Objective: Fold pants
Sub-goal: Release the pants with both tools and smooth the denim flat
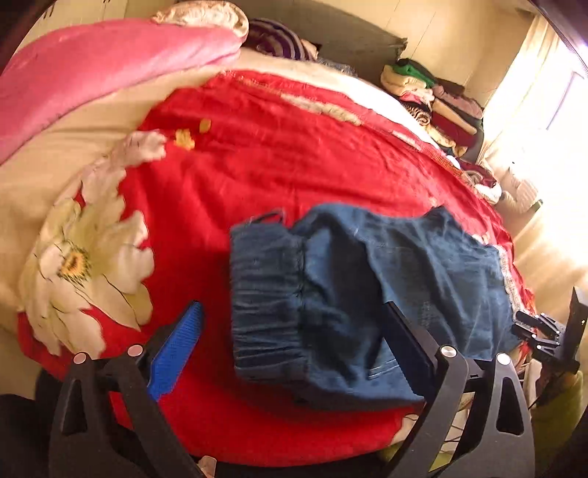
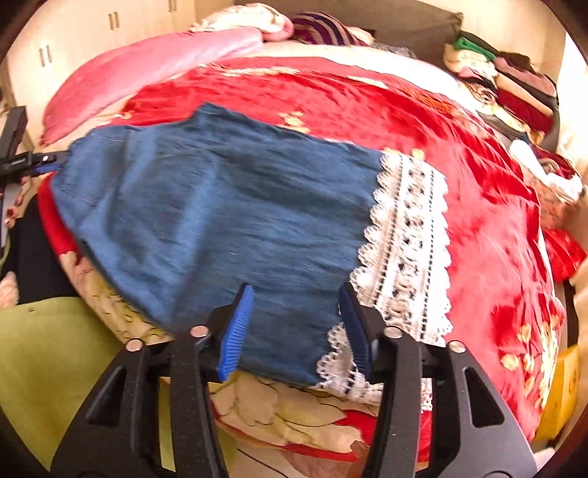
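Note:
Blue denim pants point(image 1: 367, 275) lie folded on the red floral bedspread point(image 1: 257, 165), near its front edge. Their gathered elastic waistband point(image 1: 264, 294) sits between the wide-apart fingers of my left gripper point(image 1: 294, 305), which is open; its blue pad point(image 1: 176, 345) is clear of the cloth. In the right wrist view the pants point(image 2: 220, 206) end in a white lace hem point(image 2: 408, 239). My right gripper point(image 2: 297, 288) hovers over the hem's near corner, open, with the pads not pressing the fabric. Each gripper shows at the edge of the other's view.
A pink blanket point(image 1: 103, 70) and pillows point(image 1: 279, 36) lie at the head of the bed. A pile of folded clothes point(image 1: 437, 106) is stacked at the far right edge. White wardrobe doors point(image 2: 81, 33) stand behind, and a bright window point(image 1: 544, 95) is on the right.

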